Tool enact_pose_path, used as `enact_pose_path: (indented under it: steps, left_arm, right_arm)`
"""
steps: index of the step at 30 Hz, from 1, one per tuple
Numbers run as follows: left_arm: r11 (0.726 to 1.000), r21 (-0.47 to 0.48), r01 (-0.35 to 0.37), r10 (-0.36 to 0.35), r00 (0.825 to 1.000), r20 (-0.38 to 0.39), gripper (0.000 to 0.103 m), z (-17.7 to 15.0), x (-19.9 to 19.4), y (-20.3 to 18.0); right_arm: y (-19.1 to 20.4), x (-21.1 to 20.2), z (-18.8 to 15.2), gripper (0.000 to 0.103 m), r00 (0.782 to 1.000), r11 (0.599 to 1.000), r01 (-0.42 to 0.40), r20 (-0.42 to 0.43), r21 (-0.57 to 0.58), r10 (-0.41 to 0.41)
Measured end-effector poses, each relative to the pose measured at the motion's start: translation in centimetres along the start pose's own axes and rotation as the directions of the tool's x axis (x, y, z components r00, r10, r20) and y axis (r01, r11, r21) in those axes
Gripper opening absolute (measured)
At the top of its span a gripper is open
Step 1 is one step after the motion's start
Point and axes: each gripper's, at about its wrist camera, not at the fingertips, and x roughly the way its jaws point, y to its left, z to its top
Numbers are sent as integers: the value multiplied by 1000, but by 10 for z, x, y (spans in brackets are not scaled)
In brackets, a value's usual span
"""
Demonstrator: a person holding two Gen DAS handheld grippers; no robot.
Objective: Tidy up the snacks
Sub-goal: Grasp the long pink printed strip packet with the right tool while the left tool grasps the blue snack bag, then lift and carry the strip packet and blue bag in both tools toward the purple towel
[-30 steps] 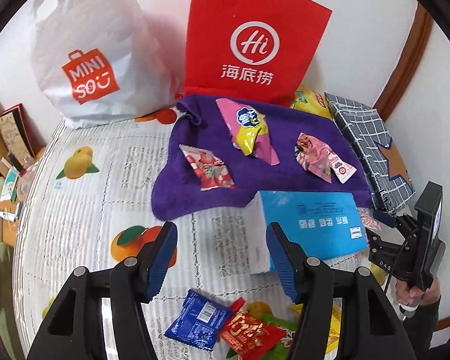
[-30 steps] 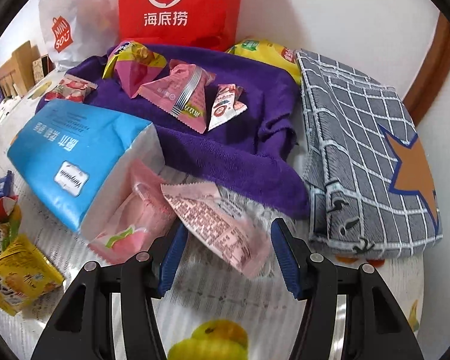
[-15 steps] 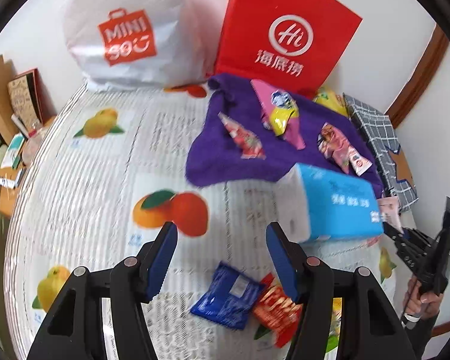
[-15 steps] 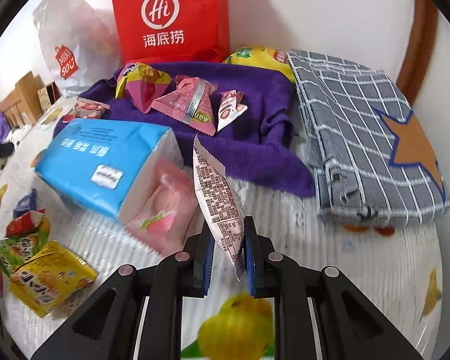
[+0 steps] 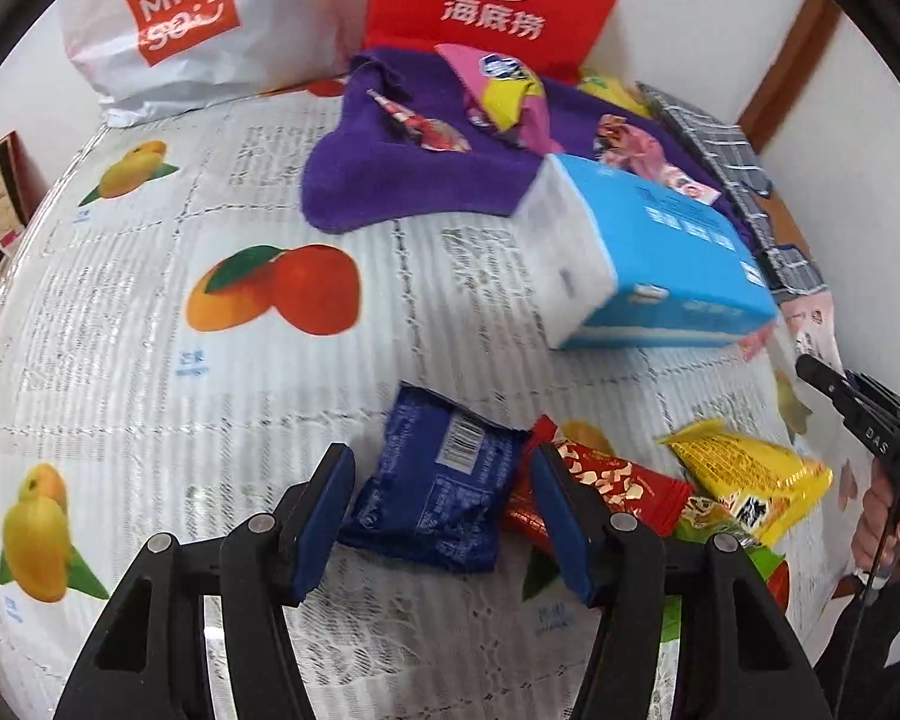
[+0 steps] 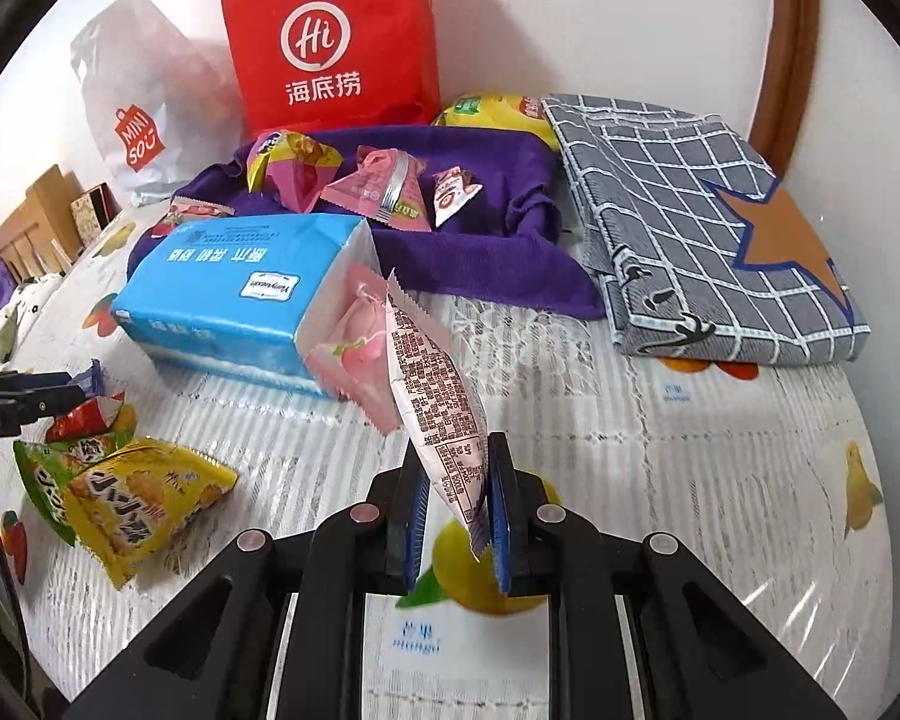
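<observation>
The right gripper (image 6: 457, 501) is clamped on a pale pink snack packet (image 6: 435, 396), holding it on edge above the fruit-print tablecloth (image 6: 690, 480), just in front of a blue tissue pack (image 6: 240, 294). The left gripper (image 5: 441, 516) stands open over a dark blue snack packet (image 5: 435, 492) (pads not touching it), beside red (image 5: 606, 483) and yellow (image 5: 750, 480) packets.

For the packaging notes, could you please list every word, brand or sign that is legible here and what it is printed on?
"MINI SO", with a shopping-bag logo: white plastic bag.
"Hi" and "海底捞": red paper bag.
"DAS": right gripper, seen from the left wrist.
Blue tissue pack: characters too blurred.
Pink snack packet in the right gripper: print too small.
</observation>
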Motion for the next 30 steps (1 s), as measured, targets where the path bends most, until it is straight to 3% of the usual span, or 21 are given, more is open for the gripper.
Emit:
enact_pose_path:
  steps: [4, 9, 11, 15, 30]
  left_arm:
    - [999, 29, 27, -27, 1000, 9, 59, -4, 1, -3]
    - [985, 131, -113, 110, 993, 33, 56, -5, 9, -24]
    - [972, 164, -170, 162, 985, 56, 47, -6, 11, -29]
    - [982, 136, -132, 126, 991, 53, 40, -3, 6, -23]
    - [999, 50, -11, 7, 997, 78, 40, 5, -22, -32]
  right_arm:
    - [-1, -4, -4, 18, 1000, 1000, 4, 3, 13, -4]
    - [2, -2, -6, 18, 1000, 1000, -3, -7, 21, 3]
    - [3, -1, -7, 18, 1000, 1000, -7, -10, 26, 7]
    - [3, -1, -10, 18, 1000, 999, -9, -13, 34, 9]
    - [3, -22, -6, 18, 999, 997, -50, 21, 62, 48]
